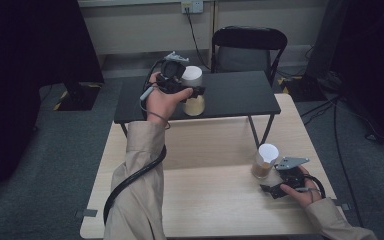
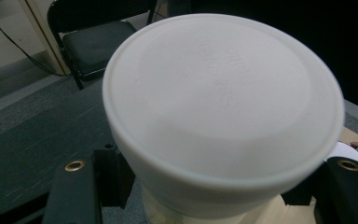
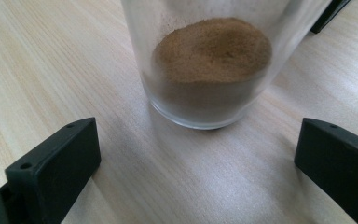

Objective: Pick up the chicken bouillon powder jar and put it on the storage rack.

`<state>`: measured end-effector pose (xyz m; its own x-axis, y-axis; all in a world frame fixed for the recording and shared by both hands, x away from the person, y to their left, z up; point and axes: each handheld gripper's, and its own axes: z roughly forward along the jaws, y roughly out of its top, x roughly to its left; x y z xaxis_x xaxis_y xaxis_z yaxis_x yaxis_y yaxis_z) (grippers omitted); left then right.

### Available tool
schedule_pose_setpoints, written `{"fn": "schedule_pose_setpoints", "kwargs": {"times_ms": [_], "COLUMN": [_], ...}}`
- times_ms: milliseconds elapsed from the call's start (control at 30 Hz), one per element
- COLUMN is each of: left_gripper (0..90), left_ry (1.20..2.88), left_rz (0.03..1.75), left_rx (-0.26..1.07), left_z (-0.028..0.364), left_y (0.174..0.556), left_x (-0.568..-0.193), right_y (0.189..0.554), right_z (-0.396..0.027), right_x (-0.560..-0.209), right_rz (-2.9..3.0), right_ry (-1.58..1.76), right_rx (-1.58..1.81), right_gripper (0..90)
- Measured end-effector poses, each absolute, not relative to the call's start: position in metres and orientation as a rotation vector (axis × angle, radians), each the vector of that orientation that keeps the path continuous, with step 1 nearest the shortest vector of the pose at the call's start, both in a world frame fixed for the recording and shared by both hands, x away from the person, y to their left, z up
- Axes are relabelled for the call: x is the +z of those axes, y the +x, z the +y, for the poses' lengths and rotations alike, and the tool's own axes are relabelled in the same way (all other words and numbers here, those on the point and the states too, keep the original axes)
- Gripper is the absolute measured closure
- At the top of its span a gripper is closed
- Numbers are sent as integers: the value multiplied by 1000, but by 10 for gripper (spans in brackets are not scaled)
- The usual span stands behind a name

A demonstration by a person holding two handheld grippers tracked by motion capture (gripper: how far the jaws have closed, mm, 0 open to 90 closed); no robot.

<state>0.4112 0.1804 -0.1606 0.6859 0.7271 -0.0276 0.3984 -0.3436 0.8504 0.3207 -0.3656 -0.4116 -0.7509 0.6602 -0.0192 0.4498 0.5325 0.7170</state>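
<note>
My left gripper point(image 1: 191, 93) is shut on a jar with a white lid point(image 1: 192, 75) and pale powder point(image 1: 194, 106) inside, held upright over the front edge of the black table point(image 1: 235, 95). In the left gripper view the lid point(image 2: 223, 102) sits between the two jaws, which press the jar's body below it. A second jar point(image 1: 265, 161), glass with a white lid and brown powder point(image 3: 212, 49), stands on the wooden table point(image 1: 205, 200) at the right. My right gripper point(image 1: 275, 179) lies just behind it, open, the jar ahead of its jaws point(image 3: 200, 144).
A black chair point(image 1: 249, 47) stands behind the black table, with a cable and wall socket point(image 1: 192, 7) above. Dark curtains flank both sides. The left hand's cable point(image 1: 130, 182) trails over the wooden table's left part.
</note>
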Motion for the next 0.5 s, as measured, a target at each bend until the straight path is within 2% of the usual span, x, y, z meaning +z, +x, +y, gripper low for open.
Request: {"fn": "schedule_pose_setpoints", "kwargs": {"times_ms": [500], "left_gripper": [339], "left_ry": [1962], "left_rz": [895], "left_rx": [460], "left_z": [177], "left_y": [412], "left_x": [-162], "right_y": [321], "right_z": [-366], "right_x": [-412], "right_rz": [2488], "right_ry": [923], "right_rx": [1040], "right_gripper": [0]}}
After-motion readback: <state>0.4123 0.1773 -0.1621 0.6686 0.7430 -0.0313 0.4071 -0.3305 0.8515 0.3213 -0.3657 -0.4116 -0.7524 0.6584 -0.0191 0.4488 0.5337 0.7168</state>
